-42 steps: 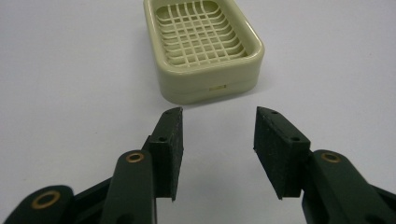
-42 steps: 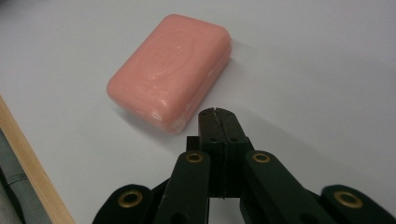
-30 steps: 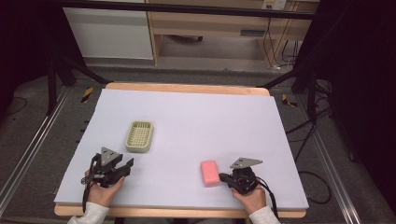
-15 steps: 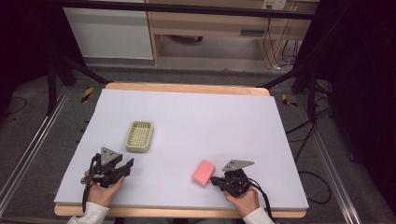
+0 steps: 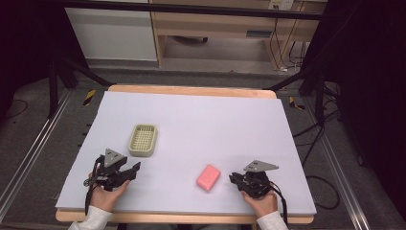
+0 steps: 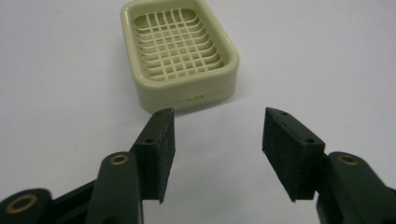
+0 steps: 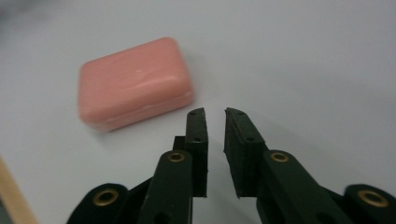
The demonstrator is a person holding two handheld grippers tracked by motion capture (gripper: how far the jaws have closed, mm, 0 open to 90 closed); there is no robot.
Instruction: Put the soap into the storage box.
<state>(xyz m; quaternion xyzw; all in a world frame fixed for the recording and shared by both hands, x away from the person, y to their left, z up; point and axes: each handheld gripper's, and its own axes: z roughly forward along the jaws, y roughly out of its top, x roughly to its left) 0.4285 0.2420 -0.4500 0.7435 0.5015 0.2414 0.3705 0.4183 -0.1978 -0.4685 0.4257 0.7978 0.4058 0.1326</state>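
A pink bar of soap (image 5: 208, 177) (image 7: 135, 84) lies flat on the white table sheet near the front. My right gripper (image 5: 232, 178) (image 7: 215, 114) rests just to its right, apart from it. Its jaws have just been opening and stand a narrow gap apart with nothing between them. A cream slotted soap dish (image 5: 141, 153) (image 6: 187, 88) sits empty at the left. My left gripper (image 5: 137, 166) (image 6: 217, 121) points at it from just in front, a short way off. Its jaws have just been opening too and stand wide, with nothing between them.
The white sheet (image 5: 201, 120) covers most of a wooden table, whose front edge (image 5: 182, 218) runs just below both hands. Black frame legs and cables (image 5: 311, 143) stand off the right side. A cabinet and shelves (image 5: 201, 33) lie beyond the far edge.
The soap has slid a little to the left and turned. The right gripper followed it leftward, then drew back to the right, leaving a gap. The left hand has kept its place.
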